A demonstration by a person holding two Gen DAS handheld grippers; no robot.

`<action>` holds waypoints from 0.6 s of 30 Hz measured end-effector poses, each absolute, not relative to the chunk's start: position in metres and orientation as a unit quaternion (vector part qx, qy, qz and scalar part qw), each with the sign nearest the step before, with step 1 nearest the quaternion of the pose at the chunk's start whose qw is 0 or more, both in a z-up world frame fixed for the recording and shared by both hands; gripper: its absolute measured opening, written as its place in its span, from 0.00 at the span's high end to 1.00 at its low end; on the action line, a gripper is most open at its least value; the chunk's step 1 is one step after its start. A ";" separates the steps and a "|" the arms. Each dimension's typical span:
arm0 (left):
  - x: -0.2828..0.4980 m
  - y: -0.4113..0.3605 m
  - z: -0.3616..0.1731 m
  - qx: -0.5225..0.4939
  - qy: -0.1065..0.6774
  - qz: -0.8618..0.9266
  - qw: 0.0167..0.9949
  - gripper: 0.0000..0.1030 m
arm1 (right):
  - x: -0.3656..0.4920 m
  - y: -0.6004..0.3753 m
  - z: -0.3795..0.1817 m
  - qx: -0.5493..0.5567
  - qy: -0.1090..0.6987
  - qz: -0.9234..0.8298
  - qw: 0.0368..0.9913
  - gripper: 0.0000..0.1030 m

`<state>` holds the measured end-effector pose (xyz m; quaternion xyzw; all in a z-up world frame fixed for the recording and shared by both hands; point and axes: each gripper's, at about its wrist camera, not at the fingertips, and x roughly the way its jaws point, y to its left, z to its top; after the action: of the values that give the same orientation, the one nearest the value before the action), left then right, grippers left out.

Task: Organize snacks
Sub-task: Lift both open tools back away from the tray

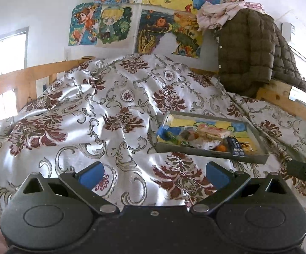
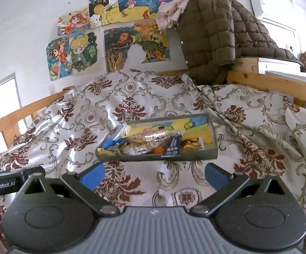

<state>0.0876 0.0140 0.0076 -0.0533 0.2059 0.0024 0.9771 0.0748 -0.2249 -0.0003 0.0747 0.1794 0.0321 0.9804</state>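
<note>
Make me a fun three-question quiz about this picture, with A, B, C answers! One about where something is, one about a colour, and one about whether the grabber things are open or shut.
1. Where does the tray of snacks sit?
A. On the patterned bedspread
B. On the floor
C. On a chair

2. What colour are the pads on each gripper's fingers?
A. Red
B. Blue
C. Yellow

3. How do the two grippers stand?
A. Both shut on a snack
B. One open, one shut
C. Both open and holding nothing

Answers:
1 A: the tray rests on the bedspread, snack packets piled inside it.
2 B: the pads show blue in both wrist views.
3 C: the left gripper and the right gripper have their fingers spread wide, with only bedspread between them, short of the tray.
</note>
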 end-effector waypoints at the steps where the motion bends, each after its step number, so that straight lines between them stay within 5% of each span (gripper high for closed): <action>1: 0.084 0.014 0.006 -0.055 0.208 0.000 0.977 0.01 | 0.072 -0.226 -0.001 0.076 0.181 0.031 0.980 0.00; 18: 0.031 0.007 -0.007 -0.059 0.220 -0.004 0.974 0.01 | 0.025 -0.223 -0.013 0.077 0.215 0.014 0.973 0.00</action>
<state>0.0307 0.0067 -0.0071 -0.0595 0.2203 -0.0041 0.9736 0.0254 -0.2226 -0.0134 0.0775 0.2154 0.0143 0.9733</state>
